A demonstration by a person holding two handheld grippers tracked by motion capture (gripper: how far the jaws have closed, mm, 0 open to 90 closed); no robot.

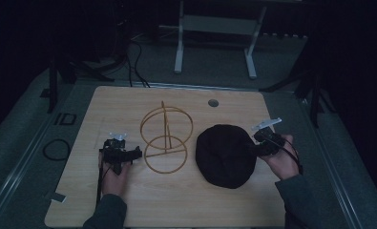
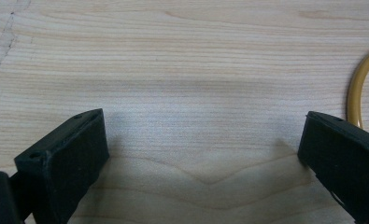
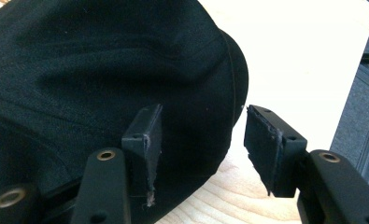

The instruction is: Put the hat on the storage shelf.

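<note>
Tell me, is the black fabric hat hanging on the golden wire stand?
No, the black fabric hat lies flat on the wooden table, beside the golden wire stand.

You wear dark grey-green long sleeves down to both wrists. Each hand carries a black gripper: the left gripper has thick, blocky matte jaws; the right gripper shows brass-ringed screw holes and frayed pads. Pale three-cornered plates top both, and a black cable trails back.
</note>
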